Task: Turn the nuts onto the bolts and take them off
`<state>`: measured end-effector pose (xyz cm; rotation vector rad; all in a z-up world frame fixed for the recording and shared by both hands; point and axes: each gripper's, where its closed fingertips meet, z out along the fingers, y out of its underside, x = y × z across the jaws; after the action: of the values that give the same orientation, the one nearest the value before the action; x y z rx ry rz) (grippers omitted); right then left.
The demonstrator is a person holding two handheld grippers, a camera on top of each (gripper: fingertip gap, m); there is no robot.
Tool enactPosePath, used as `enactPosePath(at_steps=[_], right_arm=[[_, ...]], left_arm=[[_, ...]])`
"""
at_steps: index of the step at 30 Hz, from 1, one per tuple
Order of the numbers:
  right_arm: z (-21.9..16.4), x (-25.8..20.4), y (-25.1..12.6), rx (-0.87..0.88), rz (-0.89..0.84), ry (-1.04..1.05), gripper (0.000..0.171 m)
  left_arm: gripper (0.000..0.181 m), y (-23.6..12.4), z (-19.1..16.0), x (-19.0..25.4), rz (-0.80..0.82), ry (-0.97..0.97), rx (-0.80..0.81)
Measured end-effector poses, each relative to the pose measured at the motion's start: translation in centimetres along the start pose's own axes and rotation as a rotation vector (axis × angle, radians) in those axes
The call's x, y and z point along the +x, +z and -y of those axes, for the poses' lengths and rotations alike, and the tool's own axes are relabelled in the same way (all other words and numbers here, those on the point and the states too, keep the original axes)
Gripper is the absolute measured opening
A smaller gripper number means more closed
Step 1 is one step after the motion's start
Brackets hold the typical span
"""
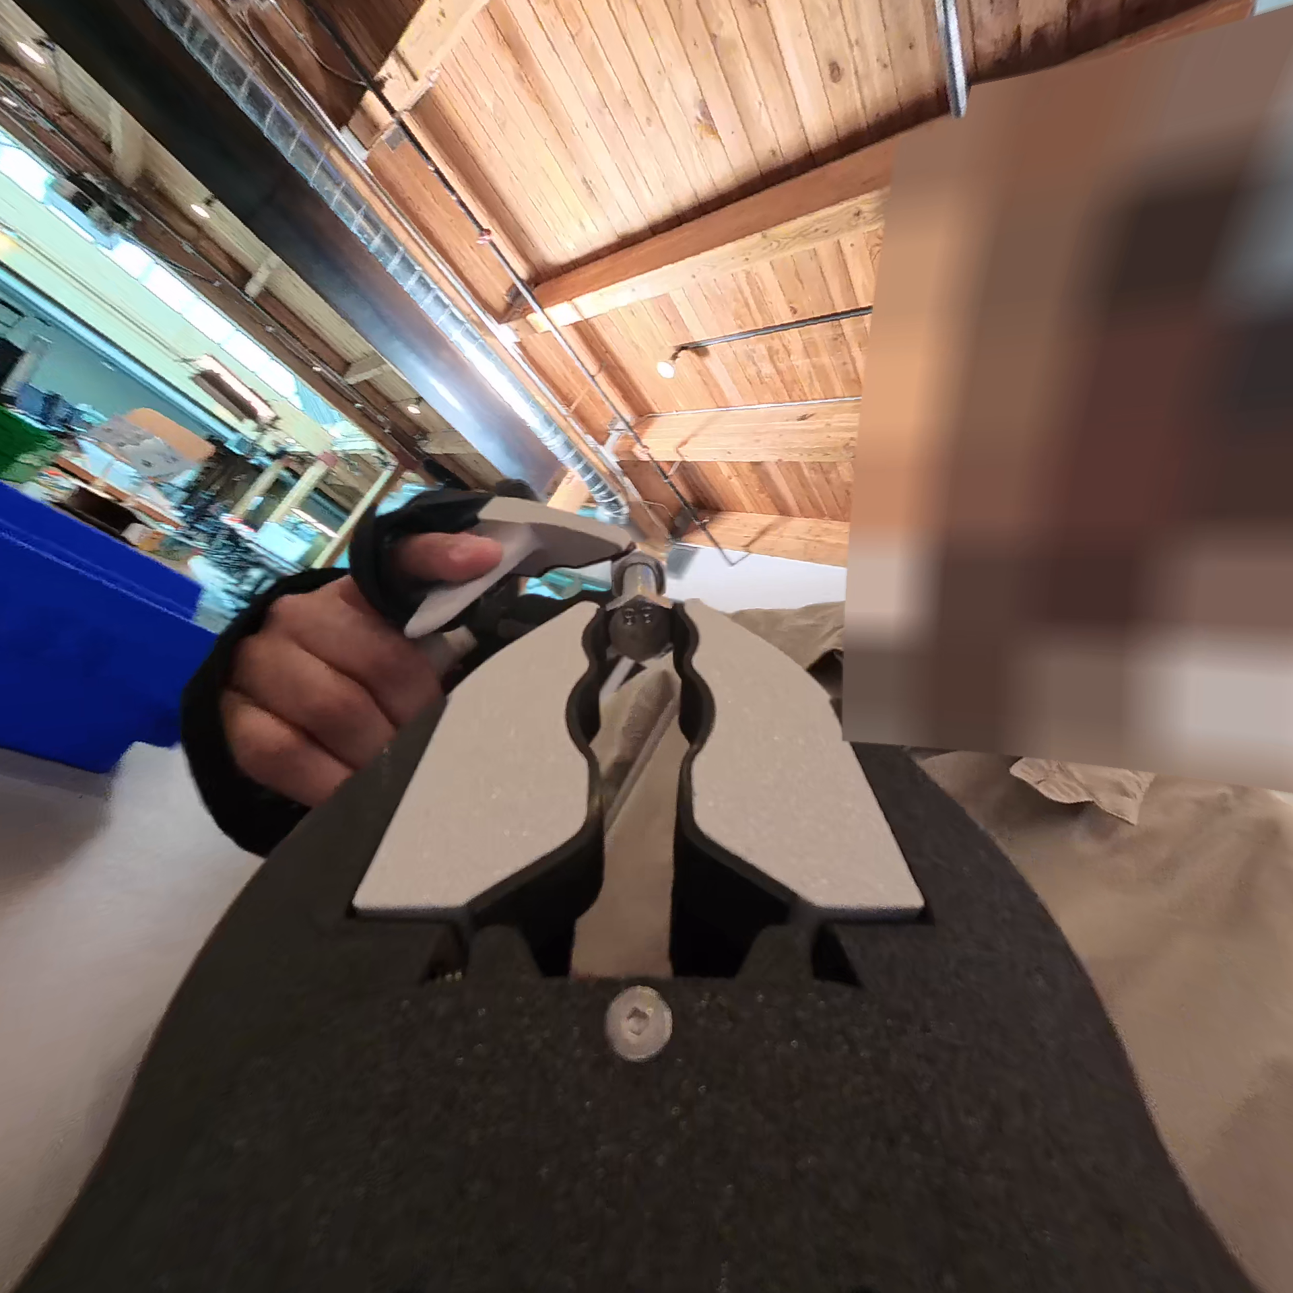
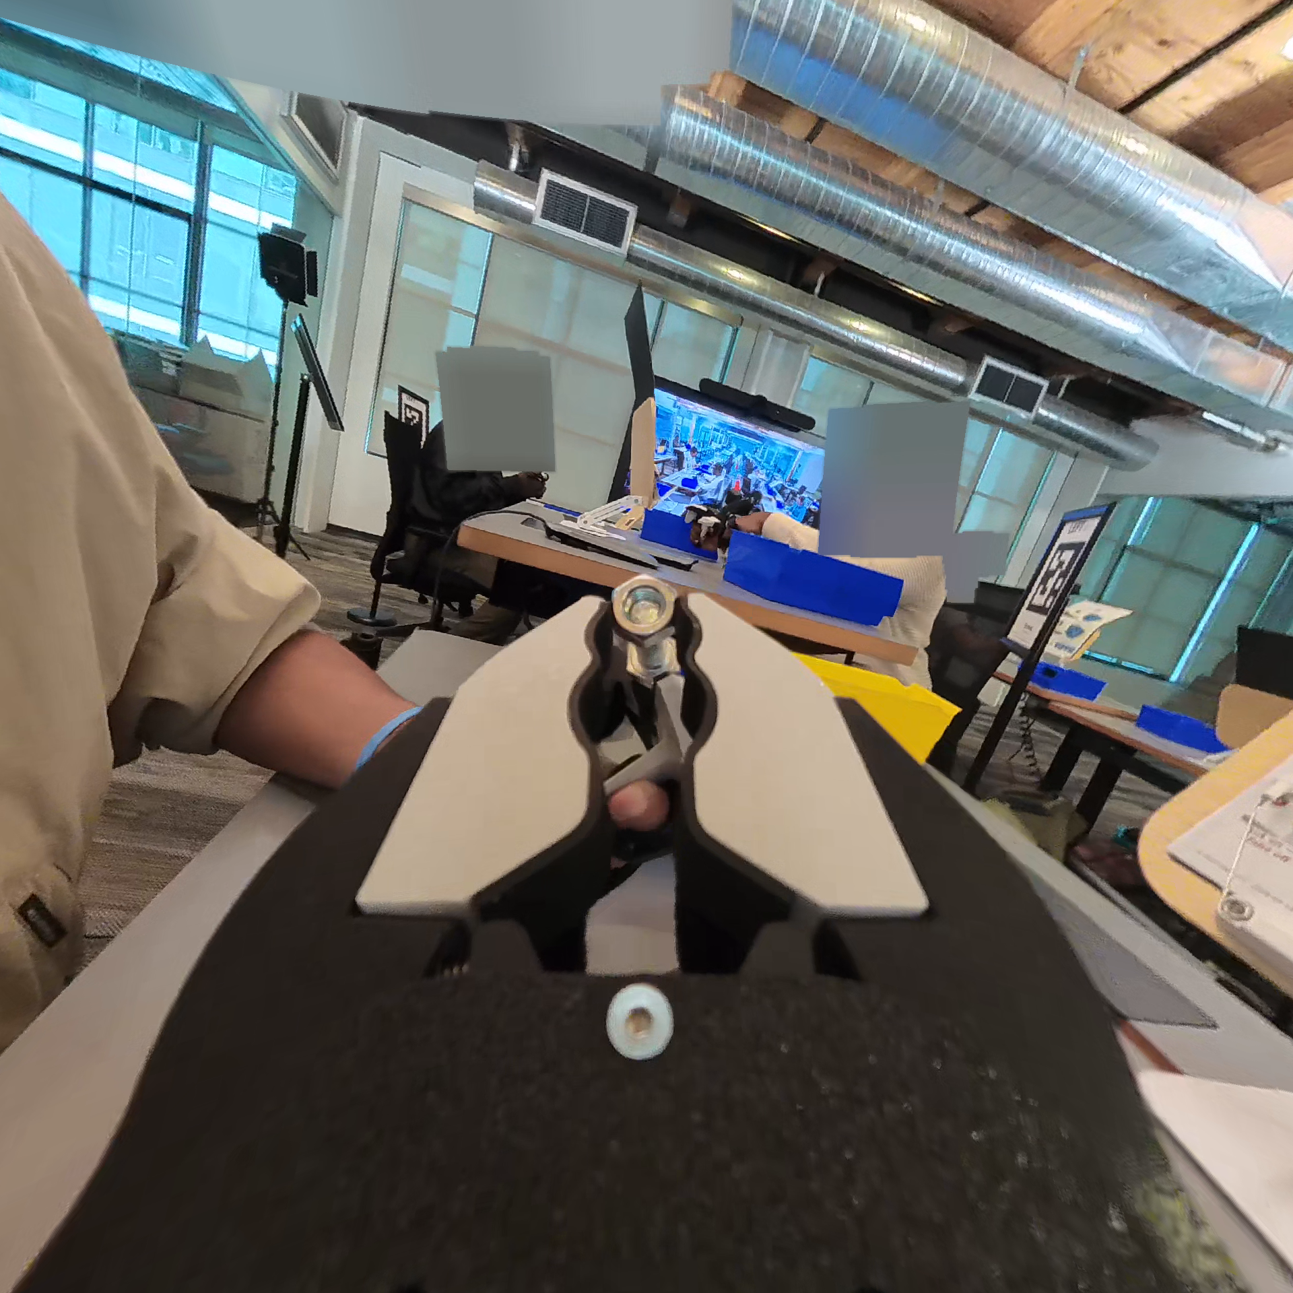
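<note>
In the left wrist view, my left gripper [image 1: 633,616] is shut on the head of a steel bolt [image 1: 633,627], held up in the air. The shaft points away toward my right gripper [image 1: 616,556], which a gloved hand [image 1: 315,672] holds. In the right wrist view, my right gripper [image 2: 642,609] is shut on a hex nut [image 2: 642,605] that sits on the bolt's end. The threaded shaft [image 2: 652,658] runs down behind it to the left gripper's fingers [image 2: 661,742]. The nut is hidden in the left wrist view.
A blue bin [image 1: 84,630] stands at the left and a beige jacket [image 1: 1049,944] fills the lower right. In the right wrist view there is a yellow bin [image 2: 881,700], a white table edge [image 2: 210,909], papers on a round table [image 2: 1231,839], and people at desks with blue bins [image 2: 811,577]. My two grippers' fingertips are within a few centimetres of each other.
</note>
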<state>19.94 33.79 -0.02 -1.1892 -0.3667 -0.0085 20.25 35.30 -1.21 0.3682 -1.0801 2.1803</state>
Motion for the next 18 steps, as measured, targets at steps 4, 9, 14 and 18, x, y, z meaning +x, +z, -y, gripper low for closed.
enactPosePath(at_steps=[4, 9, 14, 18], right_arm=[[-0.1, 0.7, -0.3, 0.064, -0.025, 0.160, 0.017], [-0.1, 1.3, -0.7, 0.132, -0.038, 0.328, 0.017], [-0.6, 1.9, -1.2, 0.116, -0.040, 0.477, 0.018], [-1.0, 1.8, -1.5, 0.089, -0.034, 0.560, 0.018]], left_arm=[[0.017, 0.2, 0.1, -0.3, 0.114, 0.128, -0.033], [0.017, 0.4, 0.2, -0.9, 0.266, 0.308, -0.088], [0.018, 0.1, 0.0, -2.1, 0.442, 0.482, -0.178], [0.019, 0.0, -1.4, -3.7, 0.559, 0.589, -0.296]])
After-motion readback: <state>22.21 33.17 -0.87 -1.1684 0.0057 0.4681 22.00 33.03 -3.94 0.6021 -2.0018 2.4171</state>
